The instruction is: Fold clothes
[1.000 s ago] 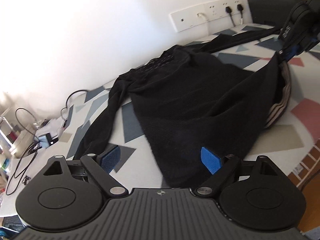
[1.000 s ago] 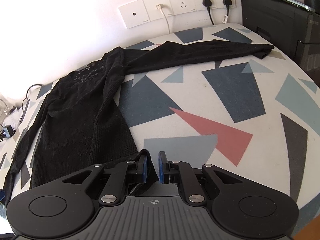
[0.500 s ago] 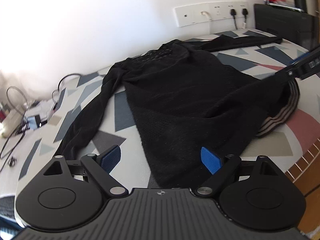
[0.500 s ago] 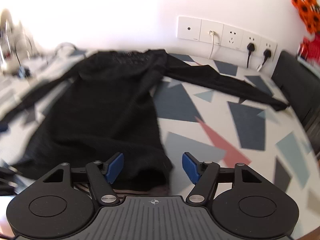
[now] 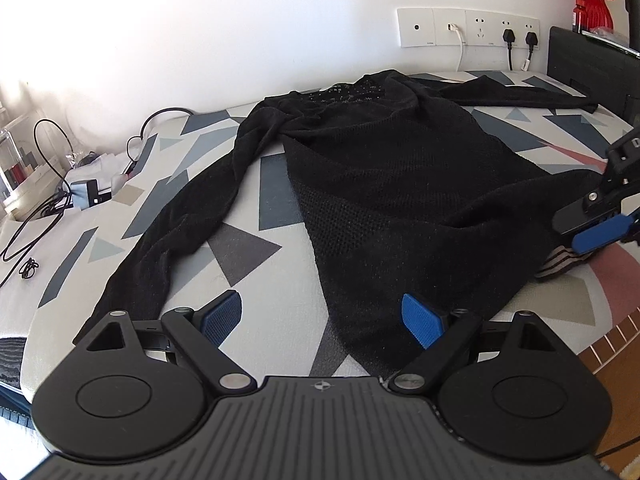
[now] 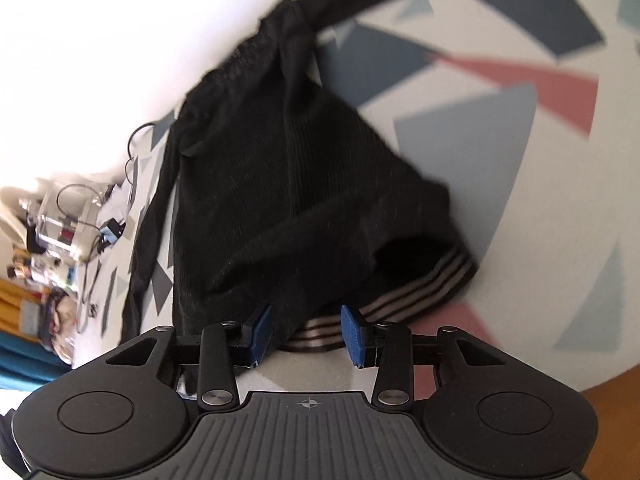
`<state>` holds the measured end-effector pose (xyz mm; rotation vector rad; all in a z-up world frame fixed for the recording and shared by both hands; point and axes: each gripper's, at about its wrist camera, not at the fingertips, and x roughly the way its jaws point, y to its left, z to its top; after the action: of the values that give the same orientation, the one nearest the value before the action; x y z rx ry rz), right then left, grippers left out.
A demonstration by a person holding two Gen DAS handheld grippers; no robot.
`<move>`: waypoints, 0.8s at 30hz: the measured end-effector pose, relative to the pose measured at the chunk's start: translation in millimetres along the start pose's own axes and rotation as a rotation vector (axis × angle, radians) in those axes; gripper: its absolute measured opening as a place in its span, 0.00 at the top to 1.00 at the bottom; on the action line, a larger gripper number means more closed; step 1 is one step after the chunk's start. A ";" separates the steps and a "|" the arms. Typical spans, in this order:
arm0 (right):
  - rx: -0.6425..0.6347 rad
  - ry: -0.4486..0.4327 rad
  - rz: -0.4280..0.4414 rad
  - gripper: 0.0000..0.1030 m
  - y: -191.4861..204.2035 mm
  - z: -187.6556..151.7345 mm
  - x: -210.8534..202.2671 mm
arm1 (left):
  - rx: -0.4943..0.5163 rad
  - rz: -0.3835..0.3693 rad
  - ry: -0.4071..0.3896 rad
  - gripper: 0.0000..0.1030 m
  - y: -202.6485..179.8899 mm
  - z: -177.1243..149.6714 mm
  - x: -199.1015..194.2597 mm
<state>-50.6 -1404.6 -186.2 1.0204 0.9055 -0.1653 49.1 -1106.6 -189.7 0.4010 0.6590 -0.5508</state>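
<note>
A black long-sleeved knit top (image 5: 392, 184) lies on the patterned table, sleeves spread left and far right. Its near right hem corner is folded over, showing a striped band (image 5: 560, 260). My left gripper (image 5: 322, 320) is open and empty, low over the near hem. My right gripper (image 6: 306, 330) is open, tilted, its jaws on either side of the striped hem (image 6: 404, 300) without closing on it. It also shows at the right edge of the left wrist view (image 5: 600, 232). The top (image 6: 280, 168) fills the blurred right wrist view.
The tabletop (image 5: 256, 248) has grey, blue and pink triangles. Cables and a charger (image 5: 86, 196) lie at the left. Wall sockets (image 5: 468, 28) with plugs are behind. A black appliance (image 5: 592, 68) stands at the far right. The near table edge drops to a wooden floor (image 5: 612, 356).
My right gripper opened and let go of the hem corner, then swung round and tilted over the striped hem. My left gripper stayed open and shifted slightly.
</note>
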 end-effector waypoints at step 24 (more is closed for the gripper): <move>0.165 -0.030 0.115 0.96 0.9 -3.4 22.1 | 0.003 -0.075 -0.015 0.13 3.2 -1.7 -5.5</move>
<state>-37.9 -1395.3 -202.2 1.2175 0.8131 -0.1602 46.6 -1101.3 -186.7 0.3756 0.6609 -0.6256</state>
